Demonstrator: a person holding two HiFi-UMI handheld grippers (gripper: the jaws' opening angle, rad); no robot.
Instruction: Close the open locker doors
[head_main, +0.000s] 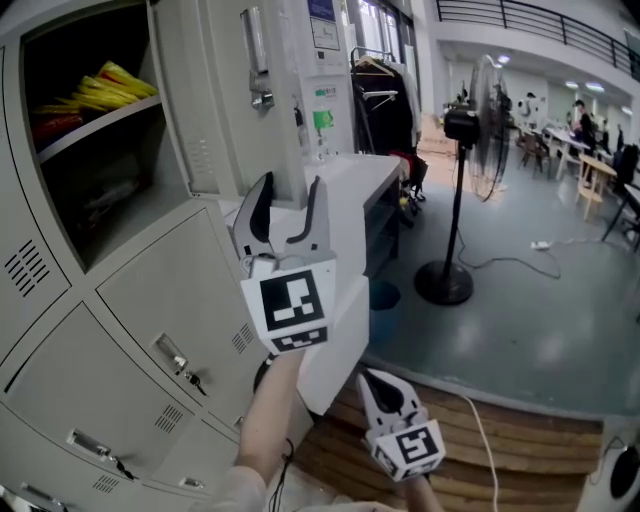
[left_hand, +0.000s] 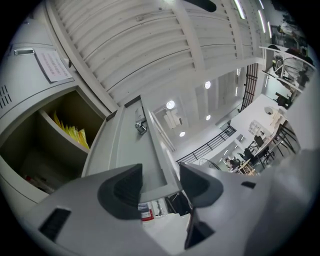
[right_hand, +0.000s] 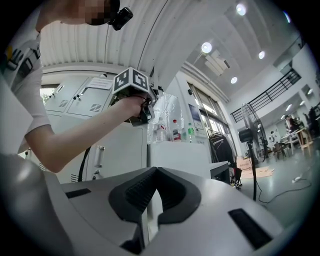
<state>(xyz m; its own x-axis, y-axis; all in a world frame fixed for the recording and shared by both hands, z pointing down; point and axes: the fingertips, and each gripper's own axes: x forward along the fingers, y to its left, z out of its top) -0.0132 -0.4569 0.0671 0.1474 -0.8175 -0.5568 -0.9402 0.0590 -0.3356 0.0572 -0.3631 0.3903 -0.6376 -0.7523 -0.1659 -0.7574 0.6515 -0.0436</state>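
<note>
The grey locker (head_main: 60, 330) has one upper compartment (head_main: 95, 150) open, with yellow packets (head_main: 112, 82) on its shelf. Its door (head_main: 205, 110) swings out toward me, latch (left_hand: 140, 125) on it. My left gripper (head_main: 290, 190) is raised, and its jaws straddle the door's lower edge (left_hand: 150, 187). The edge fills the gap between the pads. In the left gripper view that gripper (left_hand: 160, 184) looks up along the door (left_hand: 125, 145) beside the yellow packets (left_hand: 70, 132). My right gripper (head_main: 368, 378) hangs low, shut and empty, its tips touching (right_hand: 156, 172).
Closed locker doors with keys (head_main: 180, 362) lie below the open one. A white cabinet (head_main: 350, 200) stands right behind the door, with a clothes rack (head_main: 385, 100) beyond. A standing fan (head_main: 458, 200) and a floor cable (head_main: 520, 250) are at the right, and wooden boards (head_main: 500, 440) are underfoot.
</note>
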